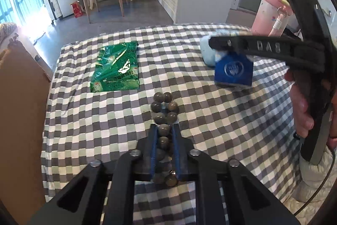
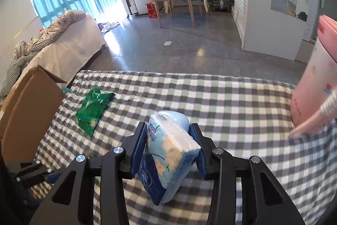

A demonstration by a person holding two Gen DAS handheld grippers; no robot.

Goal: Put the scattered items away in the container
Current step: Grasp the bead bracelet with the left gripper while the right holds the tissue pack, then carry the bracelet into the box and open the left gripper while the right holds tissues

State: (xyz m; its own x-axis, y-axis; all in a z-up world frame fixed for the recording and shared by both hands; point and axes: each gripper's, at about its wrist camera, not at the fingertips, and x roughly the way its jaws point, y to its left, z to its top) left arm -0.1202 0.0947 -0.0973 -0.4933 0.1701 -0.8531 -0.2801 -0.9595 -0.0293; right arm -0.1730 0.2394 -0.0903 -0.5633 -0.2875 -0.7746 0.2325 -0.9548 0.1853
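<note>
Over checkered cloth [image 1: 210, 119], left jaws pinch bead bracelet [image 1: 165, 113]; right jaws clamp tissue pack [image 2: 170, 153].

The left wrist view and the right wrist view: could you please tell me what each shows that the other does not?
Only the left wrist view shows the bead bracelet, clamped in the left tool, and the hand holding the right tool. Only the right wrist view shows the bed and the tissue pack's floral side. Both show the tissue pack gripped by the right tool, the green packet, the cardboard box, the pink bottle and the checked cloth.
</note>
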